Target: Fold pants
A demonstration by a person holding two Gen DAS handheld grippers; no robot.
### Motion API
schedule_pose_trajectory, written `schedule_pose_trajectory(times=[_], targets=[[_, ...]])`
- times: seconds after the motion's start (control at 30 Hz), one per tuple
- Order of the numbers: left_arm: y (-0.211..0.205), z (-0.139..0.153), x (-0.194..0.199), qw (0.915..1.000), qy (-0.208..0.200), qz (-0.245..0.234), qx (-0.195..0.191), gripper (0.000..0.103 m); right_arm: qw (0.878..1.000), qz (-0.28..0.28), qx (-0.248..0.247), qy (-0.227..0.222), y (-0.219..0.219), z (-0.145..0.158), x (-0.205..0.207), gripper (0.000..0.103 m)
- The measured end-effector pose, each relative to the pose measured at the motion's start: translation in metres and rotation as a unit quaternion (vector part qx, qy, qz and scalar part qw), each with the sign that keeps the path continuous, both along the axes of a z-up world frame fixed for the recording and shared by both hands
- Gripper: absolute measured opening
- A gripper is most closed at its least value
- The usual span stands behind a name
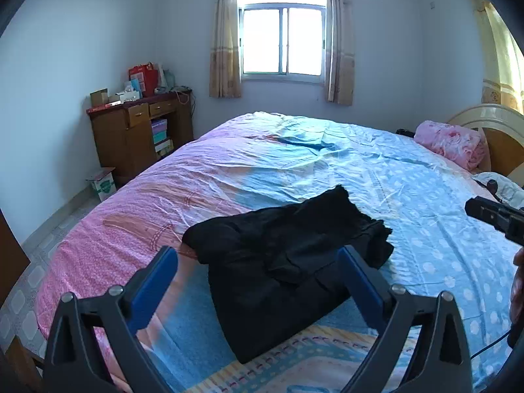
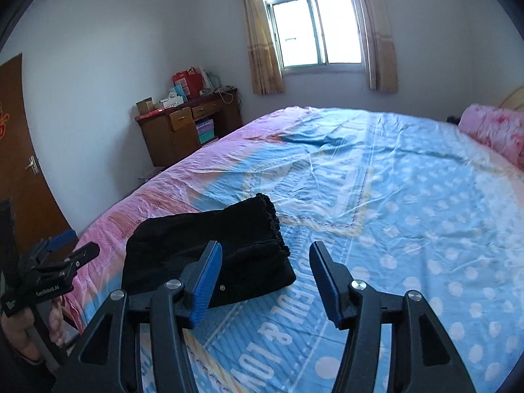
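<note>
The black pants (image 1: 285, 262) lie folded into a compact bundle on the bed (image 1: 409, 203), near its front edge. In the right wrist view the pants (image 2: 209, 245) sit left of centre. My left gripper (image 1: 258, 255) hangs above the bundle with its blue pads wide apart and nothing between them. My right gripper (image 2: 265, 252) is raised over the bedsheet just right of the pants, jaws apart and empty. The left gripper (image 2: 65, 249) also shows at the left edge of the right wrist view, held by a hand. The right gripper's dark body (image 1: 497, 219) pokes in at the right edge of the left wrist view.
A pink rolled quilt (image 1: 455, 144) lies at the bed's head on the right. A wooden cabinet (image 1: 140, 134) cluttered with boxes and a red bag stands in the far left corner. A curtained window (image 1: 281, 39) is in the back wall. A brown door (image 2: 23, 150) is at the left.
</note>
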State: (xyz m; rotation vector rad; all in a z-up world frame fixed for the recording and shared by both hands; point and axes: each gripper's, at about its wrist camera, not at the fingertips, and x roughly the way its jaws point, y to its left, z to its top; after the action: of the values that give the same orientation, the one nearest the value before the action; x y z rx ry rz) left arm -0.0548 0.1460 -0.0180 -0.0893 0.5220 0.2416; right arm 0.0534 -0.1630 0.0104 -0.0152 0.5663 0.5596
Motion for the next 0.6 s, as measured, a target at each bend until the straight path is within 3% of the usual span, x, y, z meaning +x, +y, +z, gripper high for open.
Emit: schedule_pose_trajectory(times=[0.6], targets=[[-0.027,0.003,-0.018,0.9999,-0.012,-0.005,0.004,0.1,1.0,0.0,0.007,-0.026,-0.012,0.001,-0.036,0.058]])
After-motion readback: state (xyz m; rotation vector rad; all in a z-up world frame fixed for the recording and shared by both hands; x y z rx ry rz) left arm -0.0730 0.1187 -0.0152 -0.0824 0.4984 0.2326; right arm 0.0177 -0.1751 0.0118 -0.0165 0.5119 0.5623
